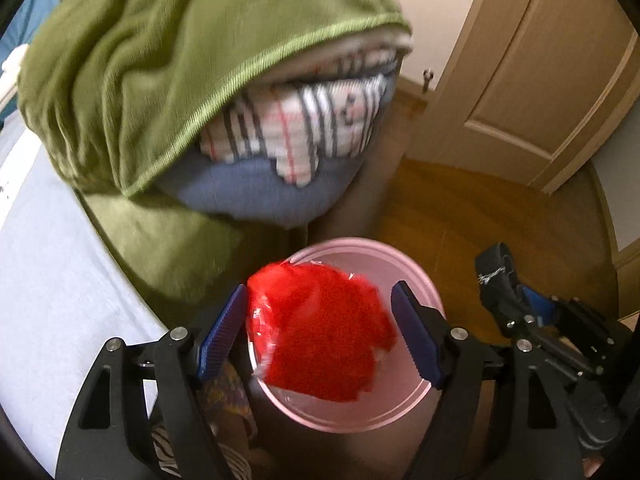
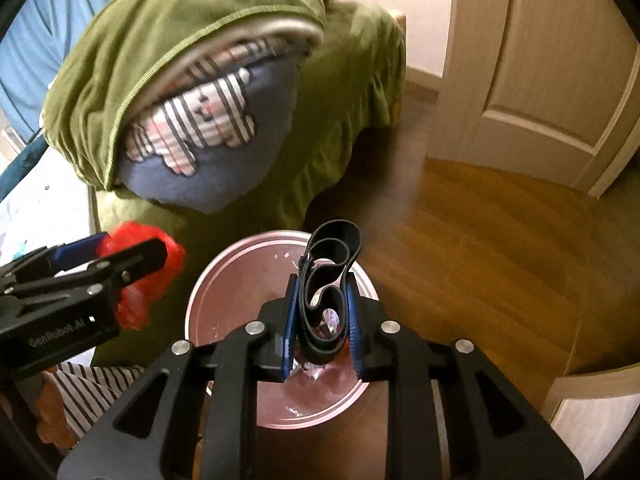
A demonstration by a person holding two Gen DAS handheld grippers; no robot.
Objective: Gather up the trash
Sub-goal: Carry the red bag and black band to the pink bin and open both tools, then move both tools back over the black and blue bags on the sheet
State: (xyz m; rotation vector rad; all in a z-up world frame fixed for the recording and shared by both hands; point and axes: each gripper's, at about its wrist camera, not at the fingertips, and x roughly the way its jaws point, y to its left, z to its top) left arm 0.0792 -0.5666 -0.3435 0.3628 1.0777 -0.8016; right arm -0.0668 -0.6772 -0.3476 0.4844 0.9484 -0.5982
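Two loads held over the pink bin on a wooden floor

We stood on brown wooden floor near a cream door. Our left gripper, jaws wide, had the red plastic wad between its pads over the pink bin. Only the right view showed our right gripper clamped on the folded black strap and the bin's littered bottom.

Bedding, door and floor around the work area

A green blanket fills the upper left, draped over a blue cushion and a striped cloth tucked beneath its edge. At right stands a beige panelled door; the wooden floor spreads below it, centre right.
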